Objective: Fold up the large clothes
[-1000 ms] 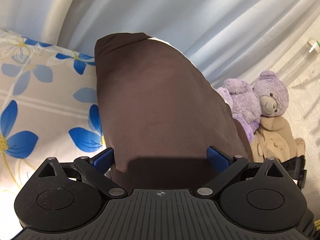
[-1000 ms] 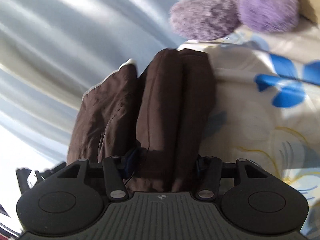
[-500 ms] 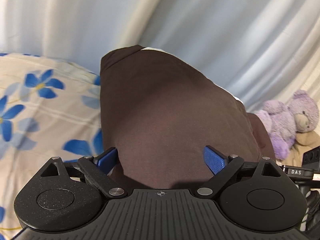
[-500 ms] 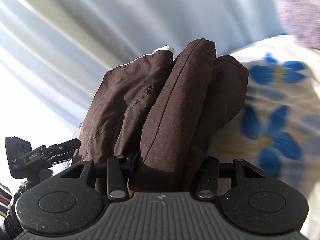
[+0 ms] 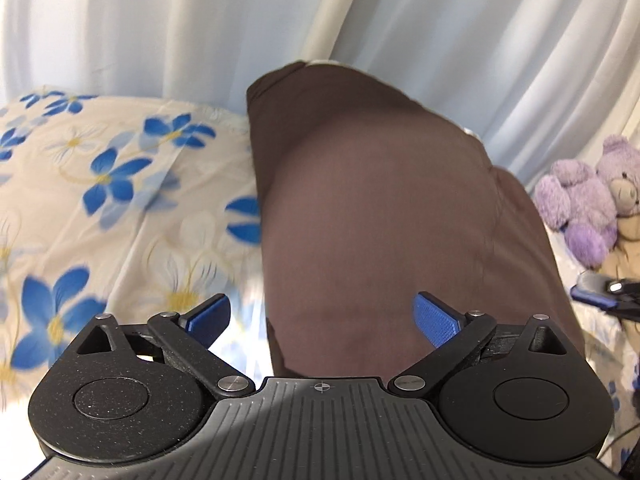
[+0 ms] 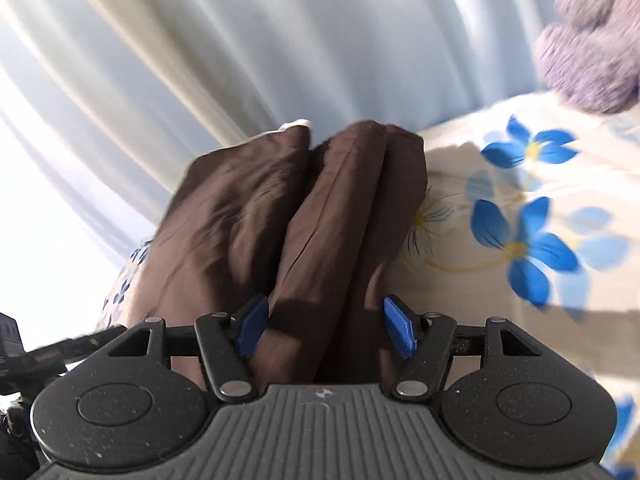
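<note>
On the left, the left gripper (image 5: pixel 322 316) has its blue pads spread wide, and the brown garment (image 5: pixel 376 216) runs up between them without either pad pressing it – a broad, smooth panel that rises toward the pale curtain (image 5: pixel 160 28). Whether the cloth is caught deeper in, under the gripper body, I cannot tell. Beside it lies the bedspread (image 5: pixel 120 200), cream with blue flowers, and off at the far edge sits a purple teddy bear (image 5: pixel 584 200) with a tan soft toy tucked under it

Over to the right, the right gripper (image 6: pixel 326 328) also has its fingers parted, with a thick bundle of the same garment (image 6: pixel 320 216) lying between them in several folded layers; the near pad seems just to touch the cloth, but there is no squeeze that I can see. The flowered bedspread (image 6: pixel 500 208) shows beside it, the teddy blurred in the corner

The fabric looks light and limp, a thin woven stuff that sags and creases under its own weight – it will not hold a fold unless laid flat. I would judge the seamed edges and corners the best places to pinch, since a grip mid-panel only bunches it. No containers are in sight
</note>
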`<state>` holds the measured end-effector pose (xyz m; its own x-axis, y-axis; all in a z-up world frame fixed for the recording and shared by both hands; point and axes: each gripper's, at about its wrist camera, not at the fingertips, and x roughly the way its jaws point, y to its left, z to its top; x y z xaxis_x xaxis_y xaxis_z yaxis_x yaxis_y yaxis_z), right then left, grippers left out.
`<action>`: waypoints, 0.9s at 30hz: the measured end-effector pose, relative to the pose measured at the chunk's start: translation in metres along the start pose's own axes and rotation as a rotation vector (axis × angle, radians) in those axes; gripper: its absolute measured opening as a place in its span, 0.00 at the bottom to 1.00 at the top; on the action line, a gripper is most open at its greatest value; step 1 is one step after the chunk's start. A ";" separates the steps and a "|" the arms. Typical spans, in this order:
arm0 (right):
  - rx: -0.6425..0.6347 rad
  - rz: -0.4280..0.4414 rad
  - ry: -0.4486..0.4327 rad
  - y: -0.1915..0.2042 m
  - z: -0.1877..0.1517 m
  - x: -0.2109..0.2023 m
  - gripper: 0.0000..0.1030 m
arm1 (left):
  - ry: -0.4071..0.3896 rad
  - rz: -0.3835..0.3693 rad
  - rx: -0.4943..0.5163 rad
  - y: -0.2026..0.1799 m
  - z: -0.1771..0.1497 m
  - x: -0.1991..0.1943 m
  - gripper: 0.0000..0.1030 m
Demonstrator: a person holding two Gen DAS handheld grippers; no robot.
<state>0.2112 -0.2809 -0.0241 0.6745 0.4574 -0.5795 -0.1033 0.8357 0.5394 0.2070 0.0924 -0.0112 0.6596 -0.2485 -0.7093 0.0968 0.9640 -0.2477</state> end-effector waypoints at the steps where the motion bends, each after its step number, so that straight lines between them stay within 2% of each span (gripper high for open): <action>1: -0.022 0.030 -0.018 0.003 -0.010 -0.017 0.63 | 0.005 0.002 -0.009 0.001 -0.006 0.000 0.98; 4: -0.099 0.091 -0.034 0.023 -0.029 -0.036 0.63 | 0.014 -0.006 -0.073 0.008 -0.015 0.005 0.99; 5: -0.147 0.076 -0.024 0.032 -0.036 -0.031 0.61 | 0.023 -0.011 -0.087 0.010 -0.016 0.007 0.99; 8: -0.236 -0.087 0.050 0.042 -0.051 0.001 0.56 | 0.040 0.005 -0.073 0.008 -0.022 0.013 1.00; 13: -0.288 -0.155 0.049 0.041 -0.056 0.021 0.56 | 0.038 0.028 -0.073 0.007 -0.028 0.012 1.00; 15: -0.256 -0.169 0.056 0.044 -0.055 0.018 0.57 | 0.057 0.048 -0.064 0.004 -0.030 0.007 1.00; 19: -0.184 -0.280 0.085 0.064 -0.069 -0.007 0.72 | 0.111 0.126 0.049 -0.013 -0.044 -0.013 1.00; 23: -0.197 -0.323 0.165 0.089 -0.101 -0.023 0.89 | 0.076 0.256 0.135 -0.028 -0.058 -0.036 1.00; 25: -0.197 -0.337 0.193 0.103 -0.109 -0.026 0.96 | 0.056 0.263 0.131 -0.031 -0.057 -0.046 1.00; 27: -0.213 -0.362 0.177 0.117 -0.110 -0.028 0.98 | 0.042 0.235 0.123 -0.034 -0.051 -0.054 1.00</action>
<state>0.1000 -0.1626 -0.0115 0.5613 0.1539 -0.8132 -0.0443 0.9867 0.1562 0.1300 0.0679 0.0014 0.6436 -0.0175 -0.7651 0.0360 0.9993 0.0075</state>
